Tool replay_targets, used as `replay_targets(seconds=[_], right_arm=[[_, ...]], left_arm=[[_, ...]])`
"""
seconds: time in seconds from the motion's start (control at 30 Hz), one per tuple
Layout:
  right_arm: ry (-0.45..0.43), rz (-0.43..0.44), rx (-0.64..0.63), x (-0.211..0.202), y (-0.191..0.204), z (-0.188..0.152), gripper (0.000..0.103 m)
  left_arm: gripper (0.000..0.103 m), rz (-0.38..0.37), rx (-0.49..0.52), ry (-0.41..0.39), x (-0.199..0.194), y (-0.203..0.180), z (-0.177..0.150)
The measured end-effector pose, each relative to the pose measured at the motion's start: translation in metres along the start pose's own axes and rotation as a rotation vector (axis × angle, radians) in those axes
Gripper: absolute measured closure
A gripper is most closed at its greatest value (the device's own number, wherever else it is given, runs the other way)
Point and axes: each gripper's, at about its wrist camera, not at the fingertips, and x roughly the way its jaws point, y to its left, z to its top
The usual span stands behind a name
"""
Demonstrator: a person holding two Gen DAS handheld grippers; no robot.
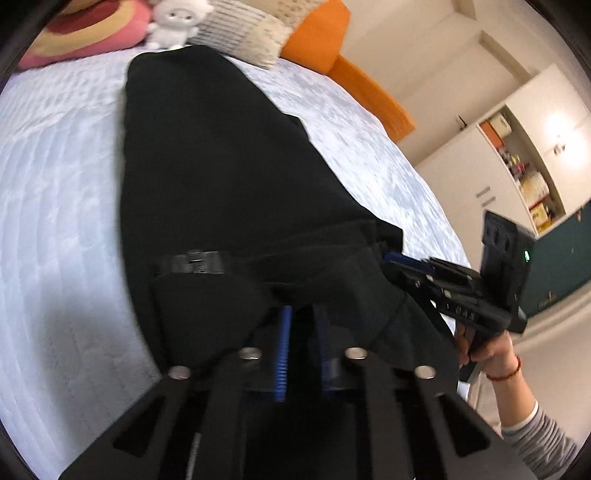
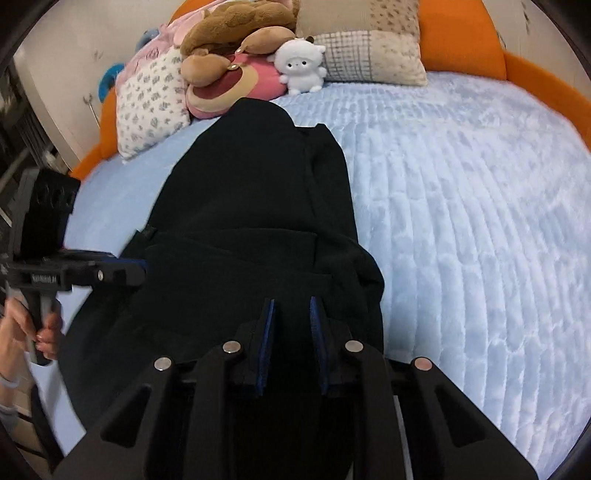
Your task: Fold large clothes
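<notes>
- Two claws, left (image 1: 301, 345) and right (image 2: 291, 332), clamped on near hem of black garment (image 2: 258, 192), ready for lifting.
- Garment spread lengthwise on bed (image 2: 461, 206), flattened for folding.

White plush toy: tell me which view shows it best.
The right wrist view: the white plush toy sits whole and fairly sharp between the pink cushion and the patchwork pillow. The left wrist view shows it at the top edge, cropped and blurred.

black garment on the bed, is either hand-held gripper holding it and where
Both seem to pinch the black garment at its near edge: left hand-held gripper, right hand-held gripper.
</notes>
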Motion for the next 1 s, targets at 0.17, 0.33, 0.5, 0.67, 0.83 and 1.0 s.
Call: replay_targets(seconds=[0.17,0.33,0.5,0.67,0.83,1.0], right_arm=[[-0.127,-0.112,-0.277,-0.053,0.039,-0.016,0.013],[-0.255,-0.249,-0.76,-0.106,0.092,-0.083,0.014],[-0.199,-0.342,-1.117,-0.096,0.12,-0.158,0.015],[-0.17,-0.431,-1.184,-0.071,0.121,-0.172,0.015],[-0.142,-0.519,-1.271,-0.041,0.118,-0.176,0.017],[-0.069,-0.51,-1.208,-0.023,0.107,-0.16,0.038]], left_arm=[[0.026,0.208,0.239,-0.079,-0.032,-0.053,-0.016],[0.003,0.45,0.831,-0.223,-0.064,-0.14,-0.09],[0.003,0.609,1.339,-0.153,-0.038,-0.179,-0.178],[0.004,0.73,1.482,0.012,0.003,-0.17,-0.198],[0.004,0.83,1.554,0.099,0.025,-0.149,-0.201],[0.004,0.778,1.393,0.167,0.026,-0.126,-0.183]])
